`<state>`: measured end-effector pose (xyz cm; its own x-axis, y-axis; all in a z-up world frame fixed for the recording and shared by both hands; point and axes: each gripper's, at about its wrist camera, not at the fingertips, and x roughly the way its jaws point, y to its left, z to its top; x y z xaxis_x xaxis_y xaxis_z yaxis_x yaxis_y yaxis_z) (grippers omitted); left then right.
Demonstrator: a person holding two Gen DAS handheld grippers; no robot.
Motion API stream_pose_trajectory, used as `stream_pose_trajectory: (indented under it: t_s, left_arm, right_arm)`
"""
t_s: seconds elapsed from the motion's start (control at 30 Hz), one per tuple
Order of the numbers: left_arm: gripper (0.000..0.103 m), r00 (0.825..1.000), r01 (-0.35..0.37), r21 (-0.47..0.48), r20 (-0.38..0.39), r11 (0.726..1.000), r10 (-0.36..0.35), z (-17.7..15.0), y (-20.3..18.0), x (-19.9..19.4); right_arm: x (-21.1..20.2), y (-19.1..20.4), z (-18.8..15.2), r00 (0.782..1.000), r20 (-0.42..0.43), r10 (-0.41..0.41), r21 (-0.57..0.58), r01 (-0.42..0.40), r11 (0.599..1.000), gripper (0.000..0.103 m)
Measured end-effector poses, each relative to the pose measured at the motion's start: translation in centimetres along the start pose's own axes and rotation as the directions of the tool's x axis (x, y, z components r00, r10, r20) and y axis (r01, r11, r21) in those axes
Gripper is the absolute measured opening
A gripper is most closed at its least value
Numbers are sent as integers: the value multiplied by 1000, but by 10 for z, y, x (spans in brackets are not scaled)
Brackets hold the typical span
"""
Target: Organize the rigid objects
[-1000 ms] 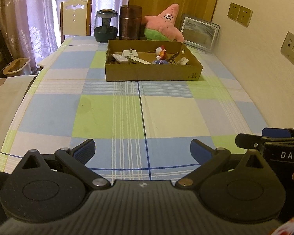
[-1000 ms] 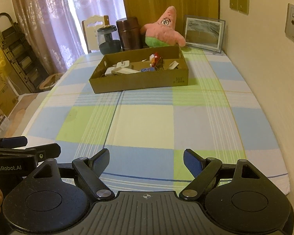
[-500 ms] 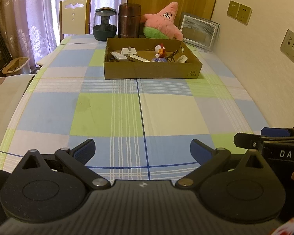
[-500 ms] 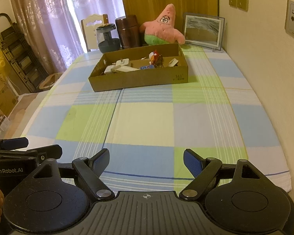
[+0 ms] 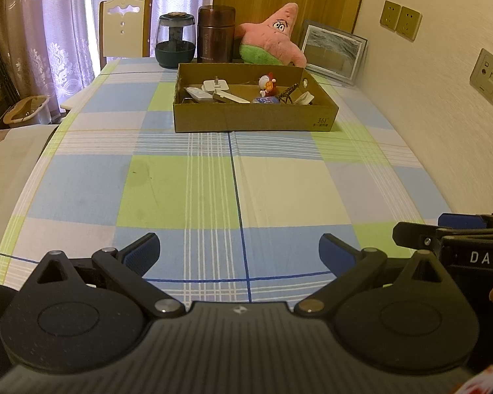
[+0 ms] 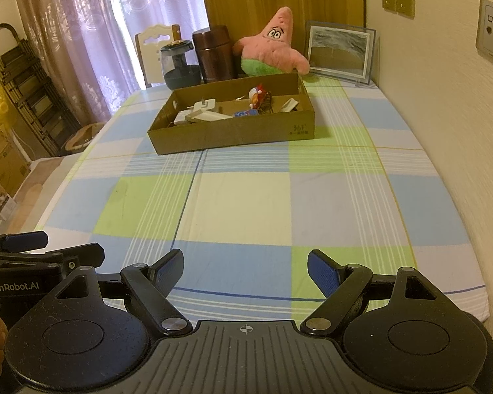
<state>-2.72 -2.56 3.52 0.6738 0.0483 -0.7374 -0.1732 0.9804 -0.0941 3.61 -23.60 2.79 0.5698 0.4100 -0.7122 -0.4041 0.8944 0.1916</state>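
Both grippers hang over the near end of the table, side by side. On the left gripper (image 5: 239,252) the fingers stand wide apart with only cloth between them, and on the right gripper (image 6: 245,271) the fingers are wide as well and hold nothing. Under them the table (image 5: 279,190) is covered with a checked cloth in blue, green and cream squares, and its middle part is bare.

At the far end of this bare part sits a shallow cardboard box (image 5: 253,116). Inside it lie the rigid objects: a white plug (image 5: 215,84), a flat white piece (image 5: 233,98), a small toy figure (image 5: 268,86) and a few more small things that I cannot name.

Behind the box stand a dark glass jar (image 5: 175,40) and a brown canister (image 5: 216,34), and a pink star plush (image 5: 272,37) and a framed picture (image 5: 332,52) lean near the wall. A chair (image 5: 124,24) stands behind the far table edge, before purple curtains (image 5: 33,19). The right edge of the table runs close along a cream wall (image 5: 443,115) with sockets; the left edge is free, with floor beside it.
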Motion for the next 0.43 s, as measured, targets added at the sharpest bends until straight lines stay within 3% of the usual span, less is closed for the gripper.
stream_pose_trajectory:
  t_s: [0.43]
  left_arm:
    - [102,1000,15,-10,-2,1000,-15,-3,2,-1]
  right_arm:
    - [0,0,0,1000,0,-1,1,1,1000,80]
